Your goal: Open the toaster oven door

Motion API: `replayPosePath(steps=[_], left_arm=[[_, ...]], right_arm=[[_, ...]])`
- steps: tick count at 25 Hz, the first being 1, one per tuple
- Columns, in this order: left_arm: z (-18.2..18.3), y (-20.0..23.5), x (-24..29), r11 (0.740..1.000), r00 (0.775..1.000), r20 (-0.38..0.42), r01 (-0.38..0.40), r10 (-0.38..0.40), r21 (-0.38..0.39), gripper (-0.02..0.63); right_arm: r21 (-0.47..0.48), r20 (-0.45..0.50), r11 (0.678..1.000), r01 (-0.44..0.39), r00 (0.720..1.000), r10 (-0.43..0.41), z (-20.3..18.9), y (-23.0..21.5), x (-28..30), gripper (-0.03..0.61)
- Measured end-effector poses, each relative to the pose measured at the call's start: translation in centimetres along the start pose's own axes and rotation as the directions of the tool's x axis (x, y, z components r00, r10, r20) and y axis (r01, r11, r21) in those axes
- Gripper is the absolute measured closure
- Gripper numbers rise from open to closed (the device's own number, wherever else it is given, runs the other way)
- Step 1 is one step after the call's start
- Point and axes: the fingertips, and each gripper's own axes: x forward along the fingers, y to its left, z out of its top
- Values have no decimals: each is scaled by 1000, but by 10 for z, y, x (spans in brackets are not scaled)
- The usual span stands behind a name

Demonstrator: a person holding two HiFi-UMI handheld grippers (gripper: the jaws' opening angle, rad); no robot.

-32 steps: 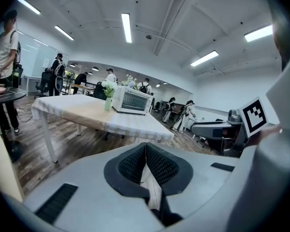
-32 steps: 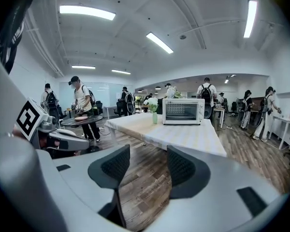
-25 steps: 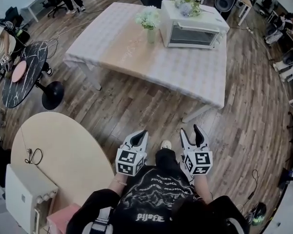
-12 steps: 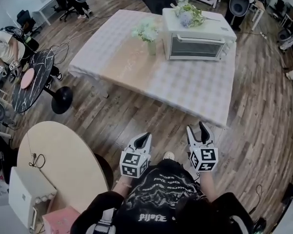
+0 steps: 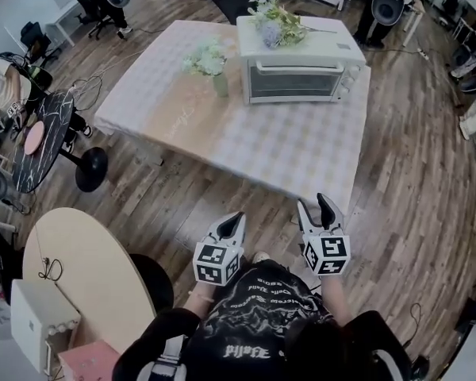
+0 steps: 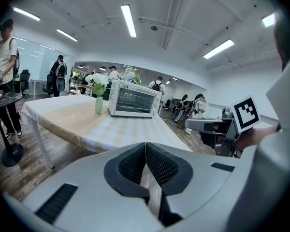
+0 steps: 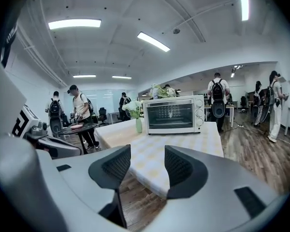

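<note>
A white toaster oven (image 5: 297, 66) stands at the far side of a table with a checked cloth (image 5: 254, 133), its glass door shut. It shows in the left gripper view (image 6: 132, 98) and the right gripper view (image 7: 173, 113) too. Flowers (image 5: 276, 21) lie on its top. My left gripper (image 5: 234, 221) is shut and empty, held near my body, well short of the table. Just off the table's near edge, my right gripper (image 5: 319, 206) is open with nothing between its jaws (image 7: 147, 167).
A green vase of white flowers (image 5: 212, 62) stands left of the oven. A round beige table (image 5: 87, 268) and a dark marble side table (image 5: 44, 125) are to the left. People and office chairs fill the room's edges. Wood floor lies between me and the table.
The table and oven have come closer and lower in the head view as I walk forward. Both grippers stay held in front of my body.
</note>
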Motion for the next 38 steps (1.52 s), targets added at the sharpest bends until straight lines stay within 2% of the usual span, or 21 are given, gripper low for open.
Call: replayPosePath(steps=[10,17,31,38], left_arm=[[10,9,48,999,999,-43,27,-26,19,593],[51,27,104,992,994,-27,104,-103,64,594],[127,137,203,979,986,-75,161,-152,128,594],[136,168,226,966,974,-106,214,-200,147,594]], right_arm=[[71,-14,995,66,998,-65,-8,-35,13,360],[84,-12,986,143,990,-143,14,-62,53,370],[167,28,943,287,955,-295,77,-85,172,379],[166,82,920,354,925,-371,112,-102,205,379]])
